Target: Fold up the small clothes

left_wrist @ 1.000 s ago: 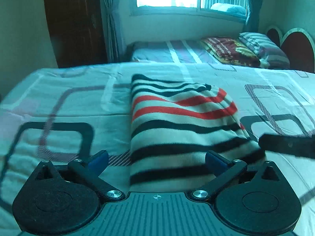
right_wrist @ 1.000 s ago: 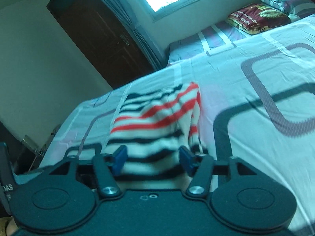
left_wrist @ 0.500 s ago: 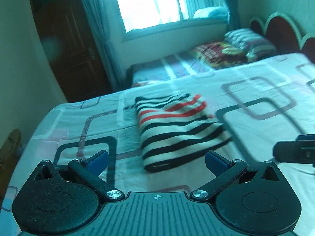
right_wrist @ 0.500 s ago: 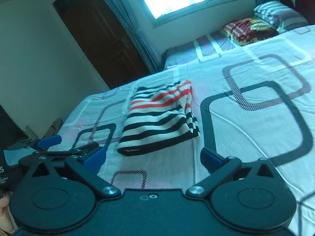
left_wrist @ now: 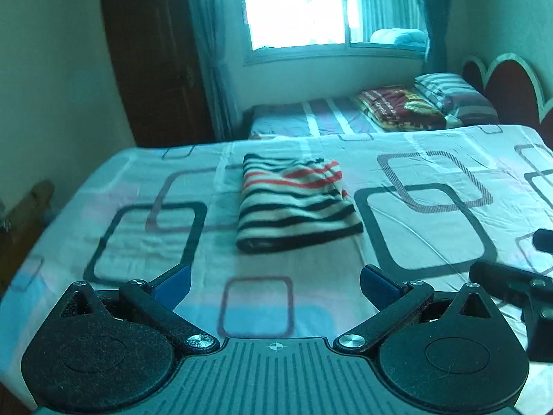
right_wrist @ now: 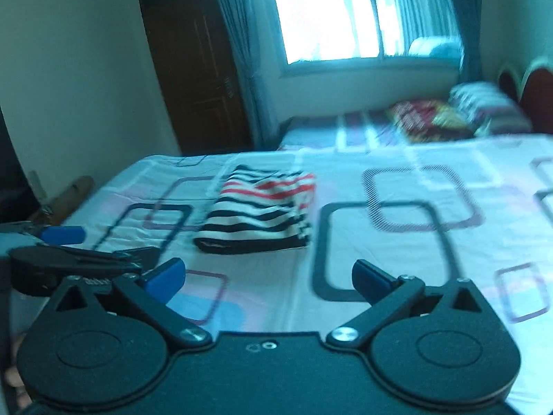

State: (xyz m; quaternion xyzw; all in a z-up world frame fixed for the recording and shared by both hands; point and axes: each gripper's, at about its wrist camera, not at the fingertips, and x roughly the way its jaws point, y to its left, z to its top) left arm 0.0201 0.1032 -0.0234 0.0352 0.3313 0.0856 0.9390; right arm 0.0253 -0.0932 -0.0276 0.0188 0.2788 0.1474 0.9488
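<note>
With the striped black, white and red knit garment point(left_wrist: 293, 204) lying folded on the patterned bed sheet point(left_wrist: 432, 242), left gripper point(left_wrist: 275, 282) and right gripper point(right_wrist: 269, 278) hang empty, fingers spread wide; the fold appears complete, so the next move calls for another garment.

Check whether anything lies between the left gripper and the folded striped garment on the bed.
Nothing visible does. Only bare patterned bedsheet lies between the open left gripper and the folded striped garment. The right gripper is off to the side, also open and empty, not in that path.
</note>
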